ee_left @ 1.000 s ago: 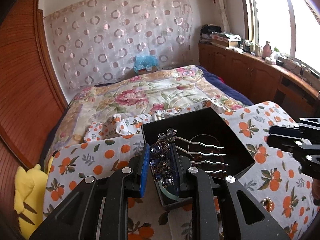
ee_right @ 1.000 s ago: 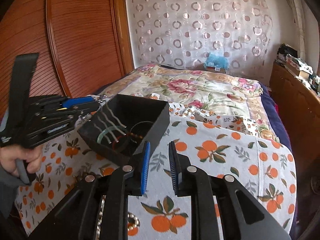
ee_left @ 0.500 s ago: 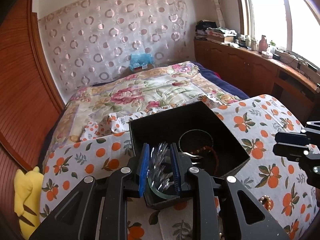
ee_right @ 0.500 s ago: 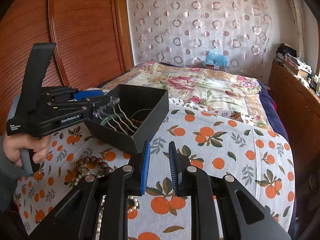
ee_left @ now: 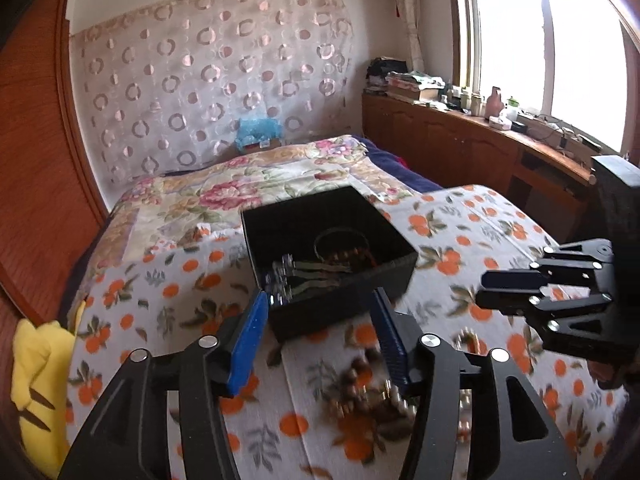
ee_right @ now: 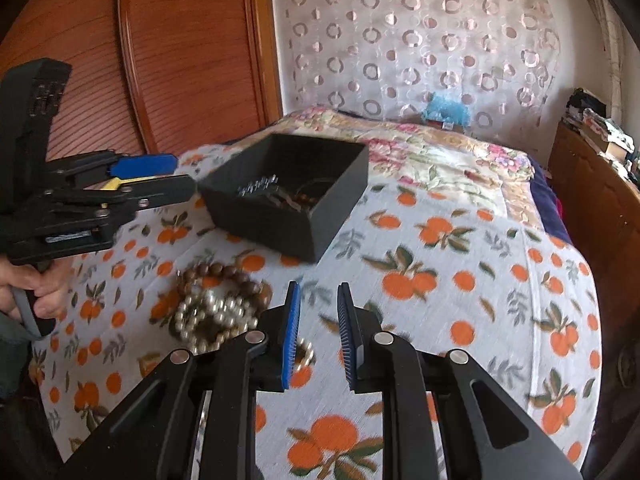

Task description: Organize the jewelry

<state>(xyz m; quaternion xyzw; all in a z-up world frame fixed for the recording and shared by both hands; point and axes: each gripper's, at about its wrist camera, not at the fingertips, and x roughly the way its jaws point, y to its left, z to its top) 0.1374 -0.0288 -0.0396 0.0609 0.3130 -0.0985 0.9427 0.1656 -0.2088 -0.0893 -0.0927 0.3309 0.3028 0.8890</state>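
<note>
A black open box (ee_left: pixel 400 270) (ee_right: pixel 340 184) sits on the orange-print cloth (ee_right: pixel 460 280). In it lies a jewelled hair comb (ee_left: pixel 296 276) (ee_right: pixel 260 184) beside a bangle and dark beads. My left gripper (ee_left: pixel 320 316) (ee_right: pixel 184 178) hangs just short of the box's near corner with its jaws opening, and its pads press on nothing. A brown wooden bead bracelet (ee_right: pixel 224 272) and a pearl strand (ee_right: pixel 212 312) lie in a heap on the cloth, blurred as beads (ee_left: pixel 360 376) in the left wrist view. My right gripper (ee_right: pixel 318 316) (ee_left: pixel 486 290) hovers right of that heap, slightly open and empty.
A floral quilt (ee_left: pixel 260 184) covers the bed behind the box. A yellow plush toy (ee_left: pixel 32 368) lies at the cloth's left edge. Wooden cabinets (ee_left: pixel 460 148) run under the window on the right, and a wooden wardrobe (ee_right: pixel 160 60) stands on the left.
My left gripper let go of the hair comb, which now lies in the box, then drew back and spread its jaws. My right gripper came lower, close to the bead heap.
</note>
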